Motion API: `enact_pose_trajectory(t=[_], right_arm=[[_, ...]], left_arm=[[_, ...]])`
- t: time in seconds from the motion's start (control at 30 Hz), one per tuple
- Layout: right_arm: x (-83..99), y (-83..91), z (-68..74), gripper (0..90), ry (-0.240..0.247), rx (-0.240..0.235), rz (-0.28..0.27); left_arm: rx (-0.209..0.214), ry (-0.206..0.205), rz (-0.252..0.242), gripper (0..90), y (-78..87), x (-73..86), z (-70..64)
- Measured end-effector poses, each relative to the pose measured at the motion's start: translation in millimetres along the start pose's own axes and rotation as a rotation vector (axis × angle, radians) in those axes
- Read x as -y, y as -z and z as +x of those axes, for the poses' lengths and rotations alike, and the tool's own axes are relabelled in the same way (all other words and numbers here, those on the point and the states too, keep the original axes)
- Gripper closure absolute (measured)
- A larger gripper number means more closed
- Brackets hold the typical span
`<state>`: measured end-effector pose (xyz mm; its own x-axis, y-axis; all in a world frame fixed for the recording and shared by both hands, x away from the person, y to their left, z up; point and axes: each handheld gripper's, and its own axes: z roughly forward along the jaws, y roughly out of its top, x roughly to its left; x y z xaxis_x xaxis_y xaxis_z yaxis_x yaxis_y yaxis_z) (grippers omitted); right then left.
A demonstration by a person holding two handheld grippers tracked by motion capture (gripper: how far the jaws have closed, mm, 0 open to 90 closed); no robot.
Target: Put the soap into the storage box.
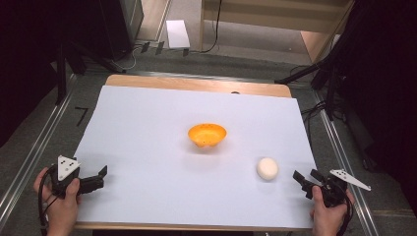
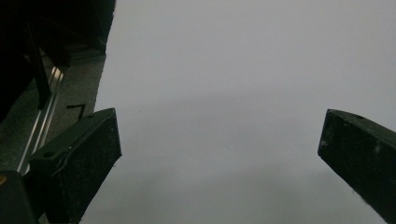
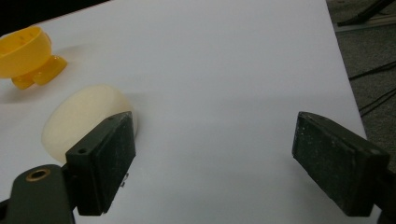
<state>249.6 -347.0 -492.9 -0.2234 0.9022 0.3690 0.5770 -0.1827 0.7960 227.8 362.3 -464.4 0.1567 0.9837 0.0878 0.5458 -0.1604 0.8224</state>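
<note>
Black jaws of your right claw [image 3: 212, 158] stand spread wide with nothing between them, low over the white sheet [image 3: 224, 70] that covers the surface. In the right gripper view, the pale cream ball [image 3: 81, 119] sits just beyond and outside the jaw on that view's left side, partly hidden behind it; whether the jaw touches it cannot be told. Farther off in that view's upper left corner, the orange bowl [image 3: 23, 51] rests on its small feet, apart from the ball. From the high view, your right claw [image 1: 304, 183] is near the sheet's front right corner, held by your right hand [image 1: 328, 211], with the ball [image 1: 267, 168] just beside it toward the middle. The orange bowl [image 1: 207, 135] sits upright near the centre of the sheet [image 1: 147, 128], well apart from both claws. Your left claw [image 1: 101, 178] is at the front left edge of the sheet, gripped by your left hand [image 1: 59, 206], with its grey three-cornered plate [image 1: 66, 166] on top. In the left gripper view, its jaws are likewise spread wide and empty over bare white sheet [image 2: 233, 70]. A wooden table edge [image 1: 196, 83] shows beyond the sheet's far side.
</note>
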Motion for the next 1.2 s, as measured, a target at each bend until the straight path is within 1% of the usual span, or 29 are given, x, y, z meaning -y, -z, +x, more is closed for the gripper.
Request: enact_pose_trajectory(t=[0.13,0.23,0.37,0.4,0.5,0.57,0.63,0.77,0.9,0.97,1.03,1.07,1.1,1.13,1.17,1.2], right_arm=[[-0.3,-0.7,2.2,14.0,0.017,0.009,0.009],[-0.5,-1.5,4.6,14.0,0.034,0.028,0.021],[-1.3,-3.1,7.5,13.8,0.05,0.046,0.049],[-1.5,-3.5,7.8,13.9,0.063,0.043,0.053],[-2.6,-5.4,10.6,13.8,0.068,0.04,0.086],[-4.1,-6.6,11.5,13.9,0.061,0.018,0.105],[-5.9,-7.1,12.8,13.9,0.075,0.005,0.13],[-12.4,-6.3,17.3,14.5,0.11,0.026,0.182],[-19.1,-3.9,24.3,14.6,0.151,0.033,0.228],[-21.9,-4.0,27.2,14.6,0.168,0.039,0.25],[-24.3,-4.4,30.1,14.6,0.187,0.049,0.276],[-25.4,-4.5,31.5,14.5,0.193,0.046,0.289],[-25.4,-4.5,31.5,14.5,0.193,0.046,0.289],[-27.4,-4.7,34.6,14.5,0.203,0.047,0.318],[-28.3,-5.1,35.9,14.5,0.219,0.05,0.328],[-29.1,-5.2,37.7,14.5,0.224,0.053,0.34]], left_arm=[[-0.003,-0.002,0.001,0.0,0.3,0.0,-0.6],[-0.001,-0.003,0.001,0.0,0.3,0.0,-0.2],[-0.002,-0.004,0.006,0.0,-0.1,-0.2,-0.4],[-0.005,-0.004,0.007,0.0,0.0,-0.2,-0.6],[-0.003,-0.002,0.003,0.0,0.2,-0.1,-0.4],[-0.007,-0.004,0.001,0.0,0.3,0.0,-0.8],[-0.007,-0.007,0.0,0.0,0.3,0.1,-1.1],[-0.007,-0.009,0.0,0.0,0.4,0.1,-1.1],[-0.014,-0.015,0.006,0.0,-0.4,-0.2,-2.2],[-0.008,-0.015,0.002,0.0,-0.1,0.1,-1.7],[0.0,-0.007,-0.007,0.0,0.9,0.4,-0.9],[0.004,-0.004,-0.01,0.0,1.1,0.6,-0.3],[0.004,-0.004,-0.01,0.0,1.1,0.6,-0.3],[0.003,0.0,-0.009,0.0,1.1,0.5,0.1],[0.003,0.004,-0.009,0.0,1.2,0.6,0.1],[0.003,0.004,-0.009,0.0,1.2,0.6,0.1]])
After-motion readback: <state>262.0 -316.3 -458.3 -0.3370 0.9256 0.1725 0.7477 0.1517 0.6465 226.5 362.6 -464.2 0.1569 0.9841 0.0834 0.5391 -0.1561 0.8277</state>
